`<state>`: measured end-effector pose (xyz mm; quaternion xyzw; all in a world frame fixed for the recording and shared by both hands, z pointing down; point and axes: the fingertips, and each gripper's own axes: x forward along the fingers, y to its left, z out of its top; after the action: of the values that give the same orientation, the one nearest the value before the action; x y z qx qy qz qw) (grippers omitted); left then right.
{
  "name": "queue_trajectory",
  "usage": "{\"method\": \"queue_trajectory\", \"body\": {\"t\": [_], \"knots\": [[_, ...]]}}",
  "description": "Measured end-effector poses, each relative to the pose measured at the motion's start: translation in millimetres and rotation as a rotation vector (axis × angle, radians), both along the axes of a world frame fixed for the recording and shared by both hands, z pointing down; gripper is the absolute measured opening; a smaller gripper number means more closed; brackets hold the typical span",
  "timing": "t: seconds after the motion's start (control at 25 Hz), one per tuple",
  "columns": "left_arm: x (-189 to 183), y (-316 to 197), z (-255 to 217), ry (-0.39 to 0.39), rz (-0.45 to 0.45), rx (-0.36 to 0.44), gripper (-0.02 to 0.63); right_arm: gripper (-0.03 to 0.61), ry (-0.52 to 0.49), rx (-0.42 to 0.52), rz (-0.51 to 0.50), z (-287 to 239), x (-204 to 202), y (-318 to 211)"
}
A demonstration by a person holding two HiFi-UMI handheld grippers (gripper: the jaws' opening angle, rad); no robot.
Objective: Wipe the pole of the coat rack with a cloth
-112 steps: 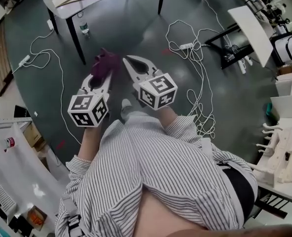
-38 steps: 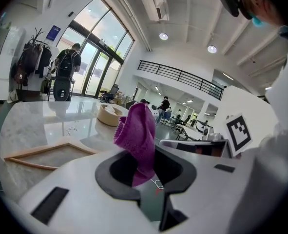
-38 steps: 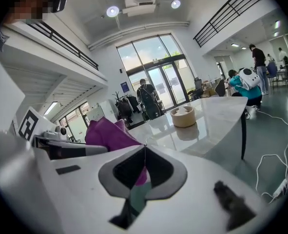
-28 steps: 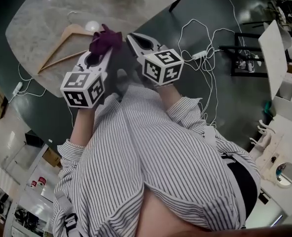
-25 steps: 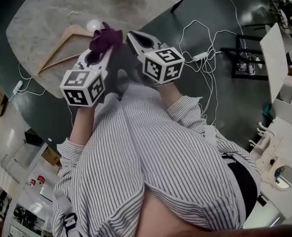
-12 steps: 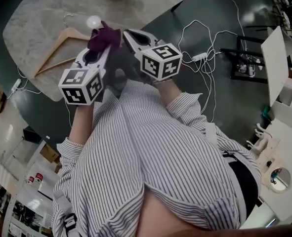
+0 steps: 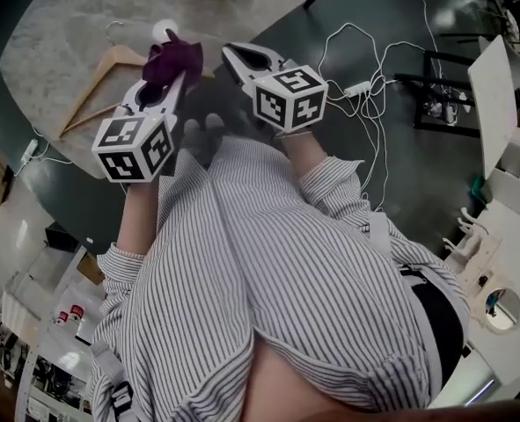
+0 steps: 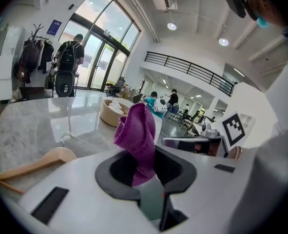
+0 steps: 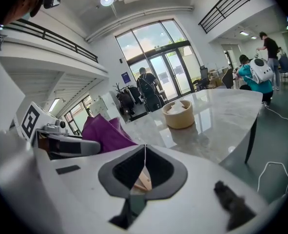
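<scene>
A purple cloth (image 7: 173, 58) sticks up from my left gripper (image 7: 177, 70), which is shut on it; in the left gripper view the cloth (image 8: 136, 135) stands bunched between the jaws of that gripper (image 8: 146, 155). My right gripper (image 7: 233, 56) is beside it, shut with nothing held; its jaws (image 9: 144, 155) meet in a thin line. Both hover over the near edge of a marble table (image 7: 75, 25). A coat rack (image 8: 34, 48) hung with dark clothes stands far off by the glass doors, and the right gripper view also shows the rack (image 9: 122, 95).
A wooden hanger (image 7: 97, 82) lies on the marble table just left of the cloth. A round wooden container (image 9: 179, 113) sits farther along it. White cables (image 7: 365, 86) trail over the dark floor to the right, near white desks (image 7: 497, 86). A person with a backpack (image 8: 71, 52) stands by the doors.
Both grippers, with the cloth still held, have gone from above the dark floor to above the marble table's edge. In the last second they drifted slightly left.
</scene>
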<state>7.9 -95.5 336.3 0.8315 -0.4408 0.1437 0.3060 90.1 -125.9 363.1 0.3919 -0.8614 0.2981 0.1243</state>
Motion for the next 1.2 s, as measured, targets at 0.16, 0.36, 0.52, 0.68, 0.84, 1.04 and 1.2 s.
{"method": "queue_trajectory", "body": {"t": [0.16,0.36,0.52,0.68,0.84,1.04,1.2], "knots": [[-3.3,2.9,-0.3,-0.002,0.03,-0.012,0.094,0.017,-0.008,-0.001,0.015,1.5,-5.1,4.2],[-7.6,2.0,5.7,-0.007,0.06,-0.041,0.094,0.017,-0.004,-0.023,0.034,6.3,-10.8,9.2],[-7.2,-1.1,11.4,-0.011,0.076,-0.061,0.094,0.017,-0.002,-0.055,0.051,15.5,-9.4,11.0],[-9.7,-0.3,24.5,-0.018,0.103,-0.095,0.094,0.017,-0.006,-0.089,0.07,30.2,-12.1,12.2],[-10.9,-2.6,33.2,-0.023,0.123,-0.118,0.094,0.017,-0.016,-0.115,0.089,39.3,-13.6,12.3],[-1.6,-11.9,48.7,-0.018,0.152,-0.146,0.094,0.017,0.0,-0.16,0.078,59.1,-12.2,13.1],[7.0,-16.4,63.8,-0.007,0.176,-0.179,0.094,0.017,0.0,-0.204,0.072,76.3,-13.6,14.3]]}}
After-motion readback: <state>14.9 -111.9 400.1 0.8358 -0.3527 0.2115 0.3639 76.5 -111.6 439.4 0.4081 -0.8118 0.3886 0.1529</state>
